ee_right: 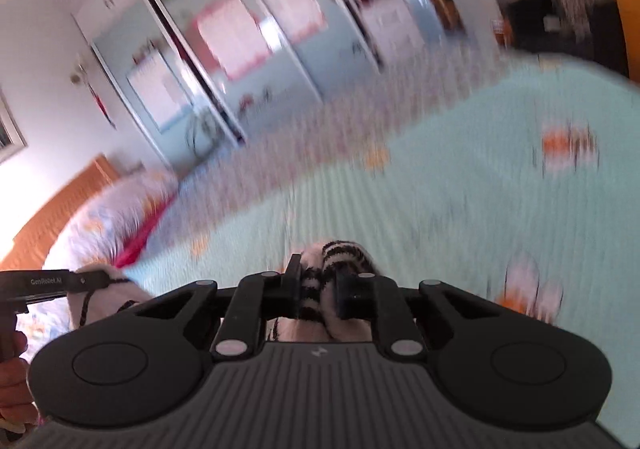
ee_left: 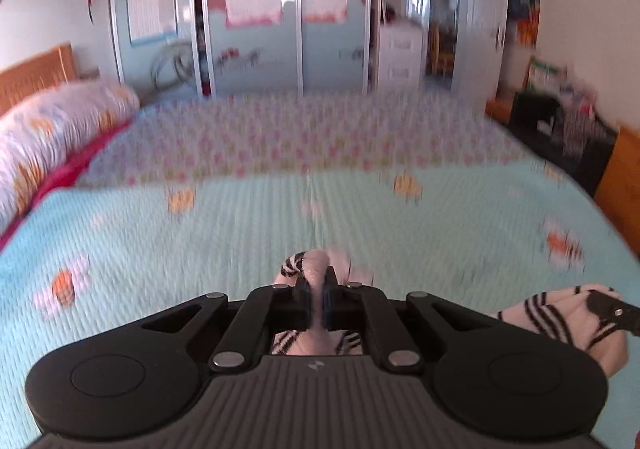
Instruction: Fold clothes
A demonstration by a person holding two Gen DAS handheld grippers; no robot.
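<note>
I have the left gripper (ee_left: 316, 299) and right gripper (ee_right: 320, 295) each pinched tight on the striped garment (ee_left: 308, 269). They grip separate bunches (likely to spread it) above the bed (ee_left: 240, 249), near its front edge.

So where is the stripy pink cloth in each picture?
Left wrist view: the stripy pink cloth sits bottom centre, pinched in the left gripper, and shows again at the right edge.
Right wrist view: the cloth sits bottom centre, pinched in the right gripper, and shows again at the left edge.
Shared landmark: the wardrobe doors behind the bed.
</note>
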